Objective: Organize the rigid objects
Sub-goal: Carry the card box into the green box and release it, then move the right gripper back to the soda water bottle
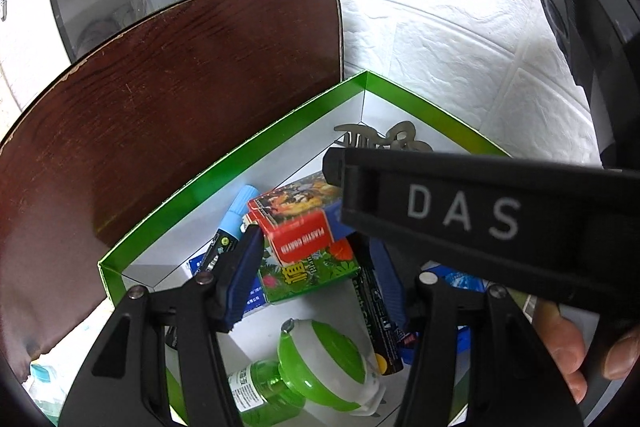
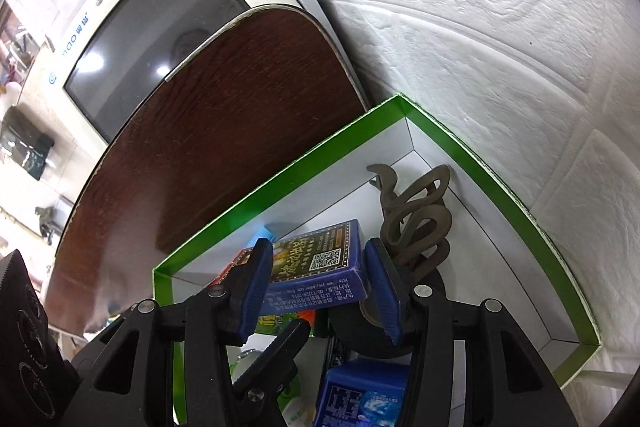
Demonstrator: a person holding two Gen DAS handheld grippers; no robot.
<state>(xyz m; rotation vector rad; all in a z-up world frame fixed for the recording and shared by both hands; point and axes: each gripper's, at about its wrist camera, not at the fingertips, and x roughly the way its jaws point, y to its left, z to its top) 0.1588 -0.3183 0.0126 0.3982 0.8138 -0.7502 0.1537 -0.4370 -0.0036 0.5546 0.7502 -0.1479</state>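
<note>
A white monitor (image 2: 132, 59) stands at far left behind the dark wooden tabletop (image 1: 168, 99), with a white textured wall (image 2: 500, 47) to the right. The green-rimmed box (image 2: 280, 175) sits against the wall, crowded with a blue marker (image 1: 234, 223), a green bottle (image 1: 316, 371) and a brown snake figure (image 2: 416, 215). The left gripper (image 1: 320, 279), half open, clasps a red card box (image 1: 298, 223) inside it. The right gripper (image 2: 320, 291), half open, clamps a blue card box (image 2: 320, 259) above the box's contents.
</note>
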